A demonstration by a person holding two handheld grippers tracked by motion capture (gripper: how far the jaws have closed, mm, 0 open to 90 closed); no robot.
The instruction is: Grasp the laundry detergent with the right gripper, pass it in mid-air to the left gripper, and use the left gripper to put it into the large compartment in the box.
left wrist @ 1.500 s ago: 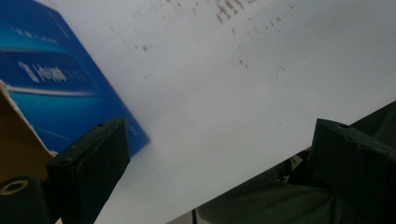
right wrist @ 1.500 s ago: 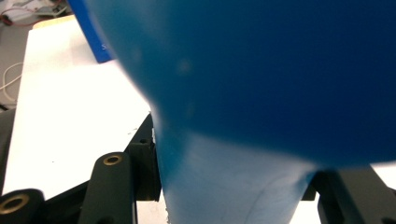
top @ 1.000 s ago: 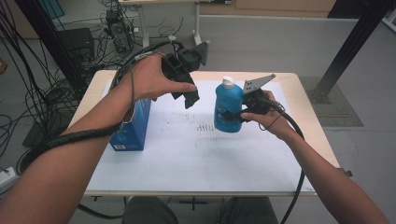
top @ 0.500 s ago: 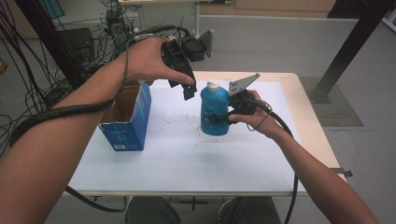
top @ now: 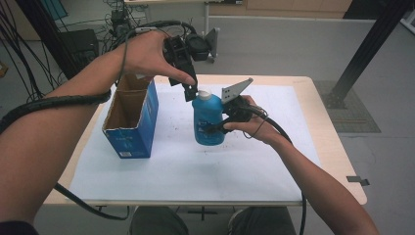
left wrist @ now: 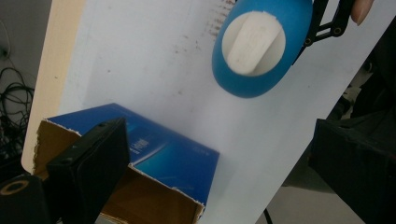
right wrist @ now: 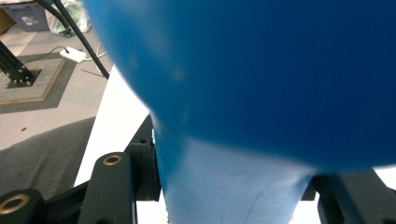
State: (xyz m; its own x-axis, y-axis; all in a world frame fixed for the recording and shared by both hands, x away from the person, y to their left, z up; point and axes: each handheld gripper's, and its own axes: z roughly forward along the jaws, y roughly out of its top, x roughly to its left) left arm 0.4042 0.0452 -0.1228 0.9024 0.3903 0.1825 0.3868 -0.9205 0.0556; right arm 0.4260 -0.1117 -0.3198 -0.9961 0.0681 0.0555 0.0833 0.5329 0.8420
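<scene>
Since the earlier frames, the blue bottle (top: 208, 120) has slid leftward across the white-covered counter (top: 254, 166), from right of centre to the middle of the high view, carried along by the right claw (top: 215, 128); the left claw (top: 190, 90) has come down from above until its tips hang just over the bottle's white cap (top: 204, 93). The open blue box (top: 131, 120) stands at centre left, near the bottle but apart from it. The step in hand looks like bringing the left claw onto the cap while the right one steadies the body. To do it well, the right claw should keep the bottle upright and planted on the counter, and the left should drop straight onto the cap, centred, with its jaws turned to straddle the flat ridge across the cap seen in the left gripper view (left wrist: 254, 42). The right claw is closed as far as the bottle lets it, jaws pressing the lower body on both sides, as the right gripper view shows (right wrist: 233, 186). The left claw's jaws stand apart with nothing between them, and whether a tip already touches the cap I cannot tell.
</scene>
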